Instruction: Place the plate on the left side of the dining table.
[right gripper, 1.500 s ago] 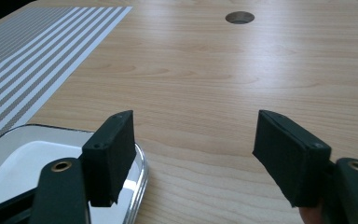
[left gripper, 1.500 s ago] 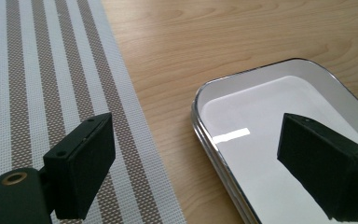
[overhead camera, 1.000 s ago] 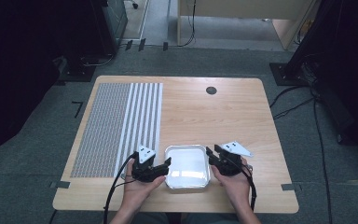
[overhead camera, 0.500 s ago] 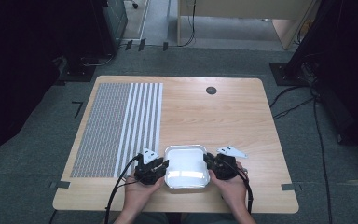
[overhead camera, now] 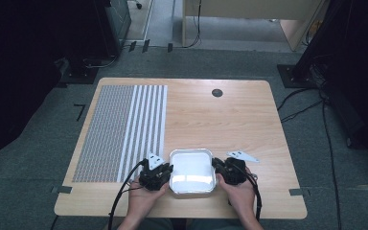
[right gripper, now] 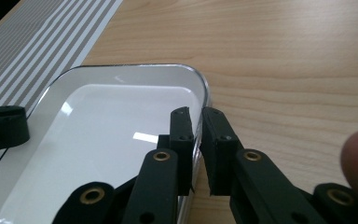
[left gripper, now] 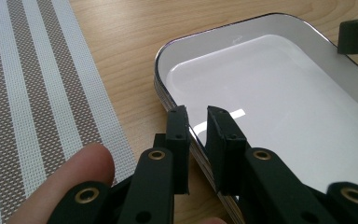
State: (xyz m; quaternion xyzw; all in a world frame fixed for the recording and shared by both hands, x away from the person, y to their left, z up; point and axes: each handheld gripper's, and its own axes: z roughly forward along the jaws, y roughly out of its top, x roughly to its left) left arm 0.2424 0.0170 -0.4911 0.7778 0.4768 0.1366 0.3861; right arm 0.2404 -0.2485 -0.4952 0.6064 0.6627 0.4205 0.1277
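White tray (overhead camera: 192, 171) at the table's (overhead camera: 249, 124) near edge, its side rims clamped by left gripper (left gripper: 196, 122) and right gripper (right gripper: 195, 120), jaws just closed; lift pending.

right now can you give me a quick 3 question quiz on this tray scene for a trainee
1. True or false: the left gripper and the right gripper each have their jaws closed on a rim of the white tray.
2. On which side of the tray does the striped placemat lie in the high view? A) left B) right C) under it
3. Fill in: the small dark round grommet sits near the table's ____ edge in the high view.

Key
1. True: each pair of jaws straddles and pinches a rim, on opposite sides; both have just been closing.
2. A
3. Far
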